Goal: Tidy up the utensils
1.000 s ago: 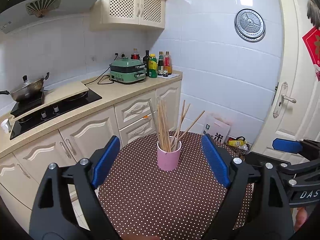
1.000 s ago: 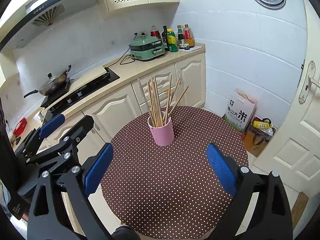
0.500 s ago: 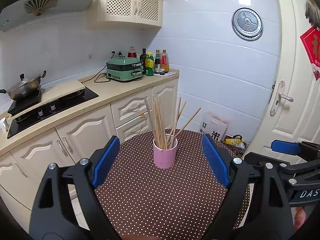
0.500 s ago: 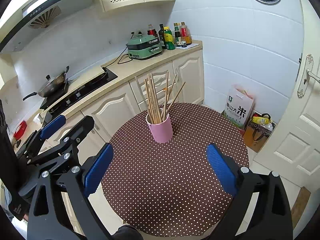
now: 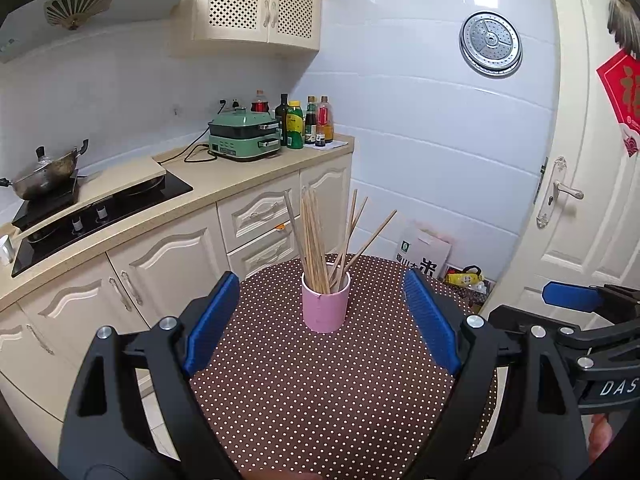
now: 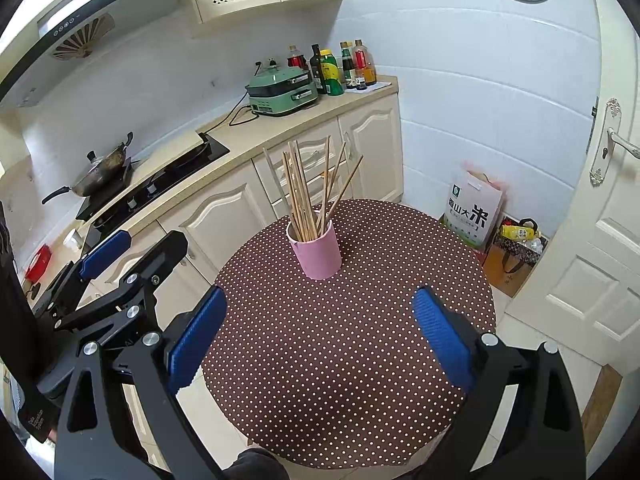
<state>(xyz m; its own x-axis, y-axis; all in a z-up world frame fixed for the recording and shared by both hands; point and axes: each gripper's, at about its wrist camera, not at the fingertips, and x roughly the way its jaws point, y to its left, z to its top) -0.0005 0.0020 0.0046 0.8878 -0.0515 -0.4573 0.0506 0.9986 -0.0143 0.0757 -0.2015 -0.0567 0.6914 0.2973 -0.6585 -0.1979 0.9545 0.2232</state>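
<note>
A small kitchen with white tiled walls and cream cabinets surrounds a round table (image 5: 320, 392) under a brown dotted cloth.

The left gripper (image 5: 320, 320) has its blue fingers (image 5: 210, 322) spread wide with nothing between them. The right gripper (image 6: 320, 340) is just as wide and just as empty. Both hover above the near part of the table, well apart from the cup.

The cup (image 5: 325, 306) is pink and stands upright near the table's middle, at 12 o'clock from each gripper. It holds a bunch of wooden chopsticks (image 5: 314, 240): most stand close together on the cup's left side, while a few lean out toward 1 o'clock.

The left view looks flatter across the table and shows a red paper hanging (image 5: 622, 92) on the door at 2 o'clock, plus the whole round metal rack (image 5: 491, 43) on the wall. It also catches the right gripper's blue finger at 3 o'clock. The right view looks down more steeply, so the cup's open mouth and the table's whole round edge show. It catches the left gripper at 9 o'clock, a red thing (image 6: 39, 263) on the counter beyond it, and a dark sleeve (image 6: 256, 466) at 6 o'clock.

Both views share the wok (image 5: 44, 176) on the stove at 10 o'clock, the green cooker (image 5: 244, 138) and bottles (image 5: 306, 120) at 11 o'clock, and a rice bag (image 6: 474, 208) on the floor.
</note>
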